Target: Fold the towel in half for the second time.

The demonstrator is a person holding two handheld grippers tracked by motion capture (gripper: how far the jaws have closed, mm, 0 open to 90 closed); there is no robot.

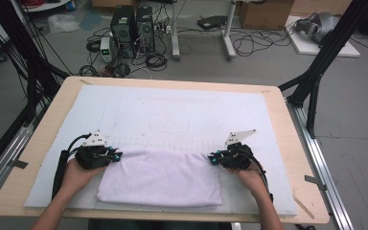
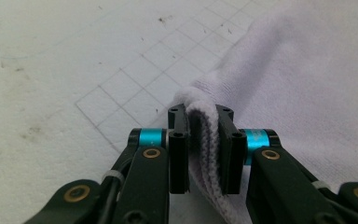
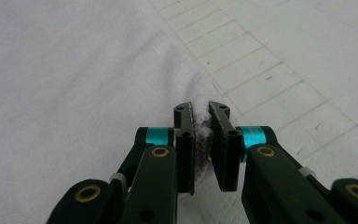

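Towel [image 1: 160, 177], folded, lies on the white mat [image 1: 172, 115] between both claws. Left gripper [image 1: 116, 155] and right gripper [image 1: 212, 158] each clamp a far corner. Lift both evenly, keeping the edge taut between them.

We are in a lab or test workshop. Beyond the left gripper [image 1: 117, 155] and the right gripper [image 1: 212, 158], past the far edge of the wooden table [image 1: 172, 82], computer towers [image 1: 133, 28] stand on a grey floor amid tangled cables [image 1: 249, 40]. Cardboard boxes [image 1: 263, 13] sit farther back, and black frame struts [image 1: 316, 72] rise to the right gripper's outer side.
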